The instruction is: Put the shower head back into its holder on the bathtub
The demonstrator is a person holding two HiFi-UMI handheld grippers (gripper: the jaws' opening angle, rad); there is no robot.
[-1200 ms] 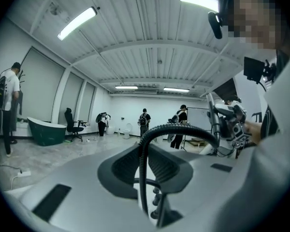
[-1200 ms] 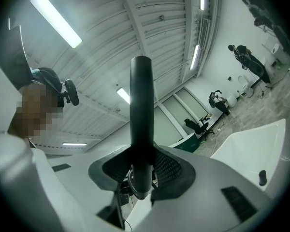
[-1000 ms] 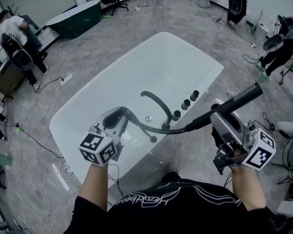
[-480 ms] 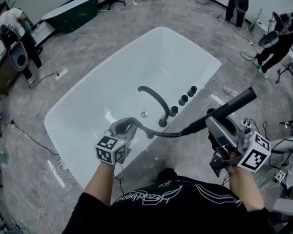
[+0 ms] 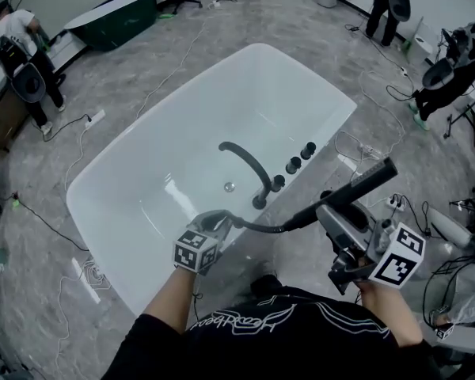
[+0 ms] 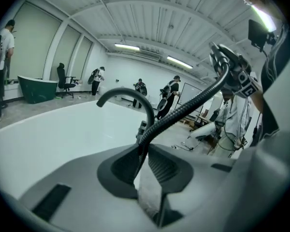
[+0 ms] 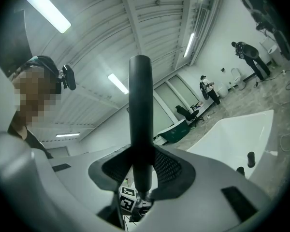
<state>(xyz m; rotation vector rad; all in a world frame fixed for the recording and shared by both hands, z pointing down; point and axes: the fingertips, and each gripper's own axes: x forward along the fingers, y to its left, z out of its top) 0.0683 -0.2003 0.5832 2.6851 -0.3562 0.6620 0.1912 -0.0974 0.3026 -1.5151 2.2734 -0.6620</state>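
The shower head [image 5: 366, 177] is not in a holder. Your right gripper [image 5: 330, 210] has it, jaws closed around its black stick part [image 7: 139, 129]. It is up in the air, off the side of the bathtub [image 5: 222, 93] and over the floor. Its far tip points away from you. Its lower end is hidden behind the jaws in the right gripper view.

The black hose [image 5: 263, 228] bends from that end across to your left gripper [image 5: 219, 221]. That gripper's jaws are pinched on the hose [image 6: 181, 114], low at the near rim of the tub. Under that gripper the hose is hidden, so you cannot see where it goes.

The curved black tap [image 5: 246, 161] and the small black knobs [image 5: 294, 165] stand on the rim between your two grippers. From here you cannot pick out the holder.
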